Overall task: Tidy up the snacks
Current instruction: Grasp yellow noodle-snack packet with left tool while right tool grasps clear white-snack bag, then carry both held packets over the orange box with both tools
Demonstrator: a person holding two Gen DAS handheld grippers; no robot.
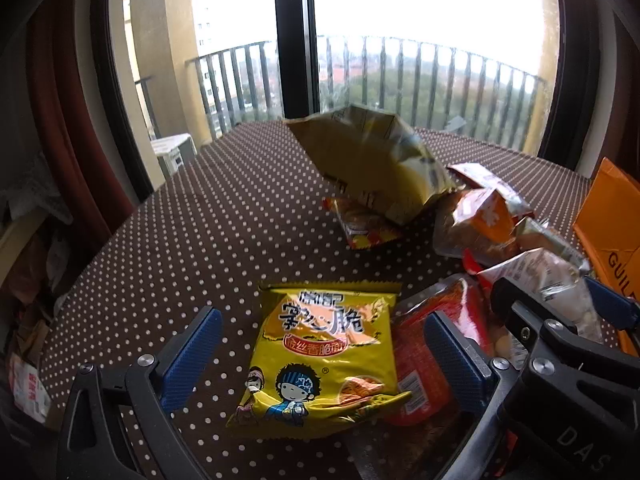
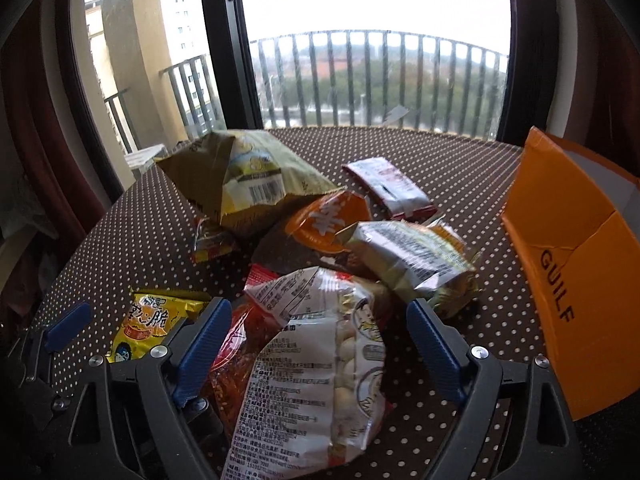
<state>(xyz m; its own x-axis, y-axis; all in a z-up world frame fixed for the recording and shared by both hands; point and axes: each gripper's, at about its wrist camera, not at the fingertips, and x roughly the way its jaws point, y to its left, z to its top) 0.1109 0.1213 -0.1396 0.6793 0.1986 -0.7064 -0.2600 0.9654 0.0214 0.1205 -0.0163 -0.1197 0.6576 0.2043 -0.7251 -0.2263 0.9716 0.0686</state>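
A yellow noodle-snack packet (image 1: 324,360) with cartoon figures lies flat on the polka-dot table (image 1: 200,220). My left gripper (image 1: 320,356) is open around it, with both blue pads clear of its edges. Its right finger rests over a red packet (image 1: 424,360). In the right wrist view, a white packet of peanuts (image 2: 312,360) lies on top of that red packet (image 2: 236,344). My right gripper (image 2: 320,344) straddles the white packet, jaws open, and its right pad stands apart from the packet.
An open orange cardboard box (image 2: 568,272) stands at the right. Behind the grippers lie a large olive bag (image 2: 248,176), an orange-brown bag (image 2: 328,224), a silver-green packet (image 2: 416,256), a red-and-white packet (image 2: 392,188) and a small red-yellow packet (image 2: 208,240). A window lies beyond.
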